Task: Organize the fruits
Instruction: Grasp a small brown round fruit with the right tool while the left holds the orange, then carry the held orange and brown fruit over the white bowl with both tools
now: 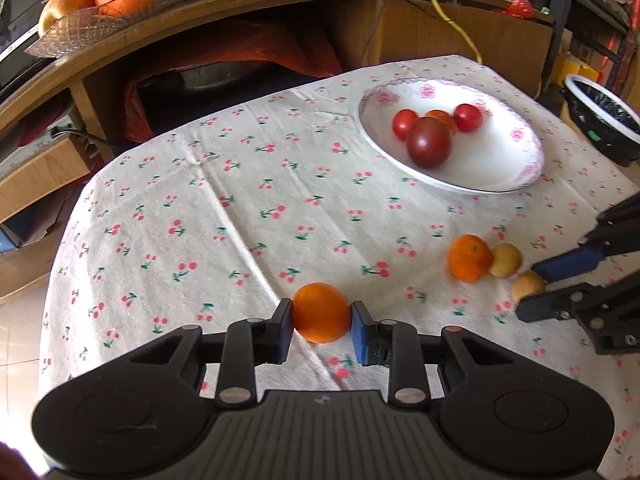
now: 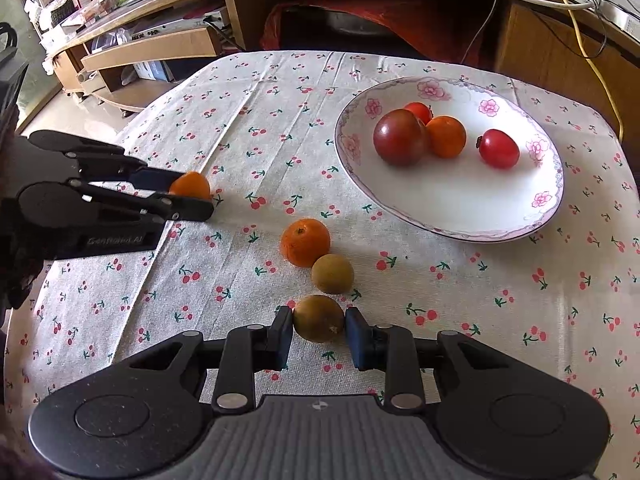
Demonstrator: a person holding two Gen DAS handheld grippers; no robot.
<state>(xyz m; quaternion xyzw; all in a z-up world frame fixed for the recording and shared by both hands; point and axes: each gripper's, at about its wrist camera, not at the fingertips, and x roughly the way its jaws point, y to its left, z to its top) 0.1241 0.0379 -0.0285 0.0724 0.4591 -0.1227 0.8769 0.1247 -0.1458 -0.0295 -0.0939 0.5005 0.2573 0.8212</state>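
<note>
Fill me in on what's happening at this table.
A person holds a gripper in each hand, sorting fruit. The left gripper is shut on an orange; the right gripper is shut on a brownish-yellow fruit. Another orange and a second brownish fruit lie on the cherry-print cloth. The flowered plate already holds four fruits.

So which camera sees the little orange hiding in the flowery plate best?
The right wrist view: the small orange sits in plain sight on the plate, beside the big dark tomato. In the left wrist view that orange is mostly hidden behind the dark tomato, only its top peeking out.
</note>
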